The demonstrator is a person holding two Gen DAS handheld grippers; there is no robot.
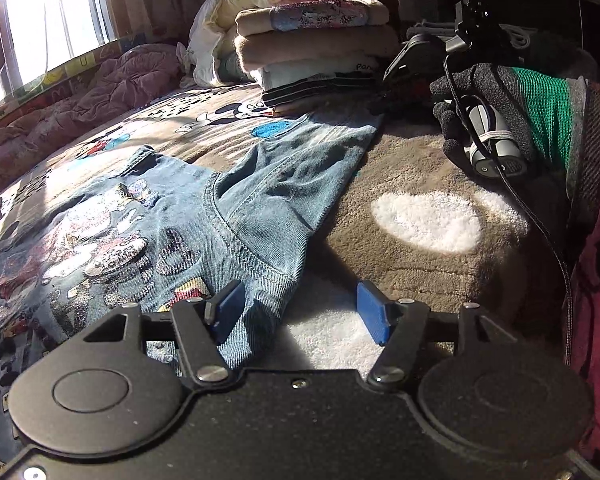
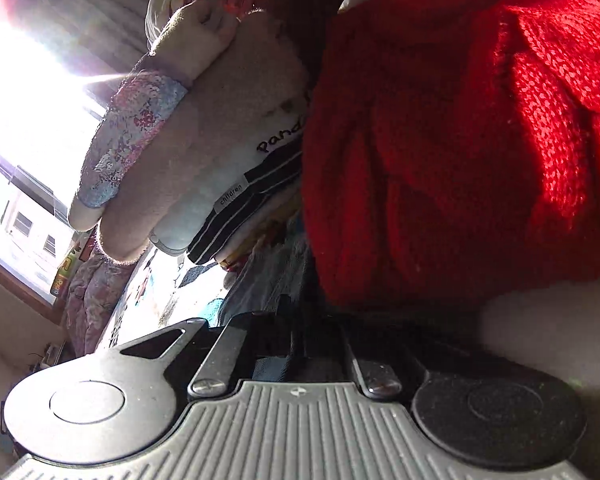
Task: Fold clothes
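The denim garment (image 1: 148, 232) lies spread on the bed blanket (image 1: 420, 264), sleeve reaching toward one o'clock; the left gripper (image 1: 300, 312) has its blue pads wide apart, the left pad over the denim hem, nothing pinched; closing here may catch only one layer, or blanket pile; the right gripper (image 2: 288, 344) is tilted against a red knit (image 2: 460, 140); I cannot tell its jaws; it could topple the folded stack (image 1: 316, 52) at twelve.

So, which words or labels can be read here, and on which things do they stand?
"pand", cut off: white folded garment in the stack.
"children": small tag on the striped black garment.
Print on the denim garment: too blurred to read.
Yellow border under the window: letters unclear.
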